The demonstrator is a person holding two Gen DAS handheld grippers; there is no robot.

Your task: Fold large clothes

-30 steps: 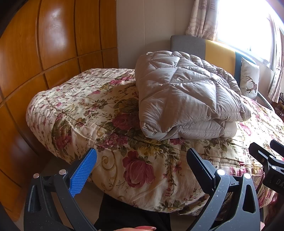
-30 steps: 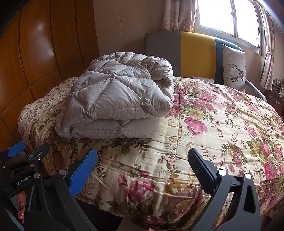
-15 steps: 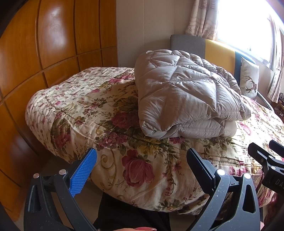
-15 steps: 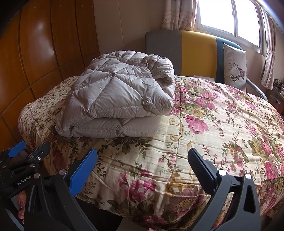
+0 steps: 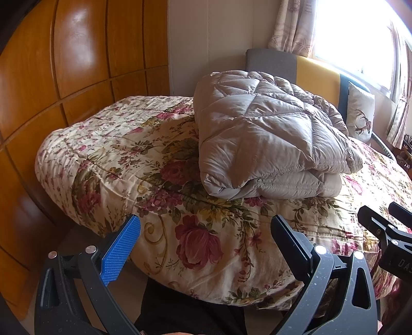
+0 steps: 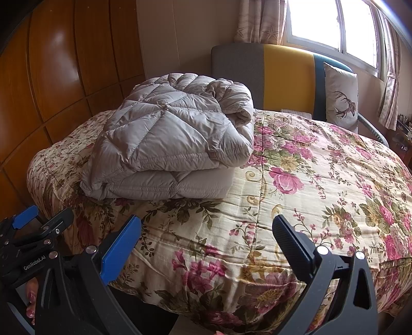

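While I hold both claws back from the foot of the bed, each one stands wide apart and grips nothing. My left claw [image 5: 203,226] hangs over the near edge of the floral bedspread [image 5: 128,154], its blue-padded finger [image 5: 121,250] on one side and its black finger on the other. My right claw [image 6: 206,226] is held the same way further along that edge, above the same bedspread [image 6: 322,180].

The task's thing, a grey quilted down coat [image 5: 262,136], lies folded into a thick bundle on the bed, well apart from both claws. From the right wrist view the coat [image 6: 170,139] sits toward the side of the bed nearest the wooden wardrobe panels [image 6: 64,77], with a rolled part at its far end.

Behind the bed stands a headboard [image 6: 285,77] in grey, yellow and teal blocks. A cushion with a deer print [image 6: 341,98] leans against it. Patterned curtains [image 6: 260,20] frame a bright window [image 6: 334,25].

Fingers with painted nails [image 6: 31,296] show at the lower corner of the right wrist view, beside the left claw's body.
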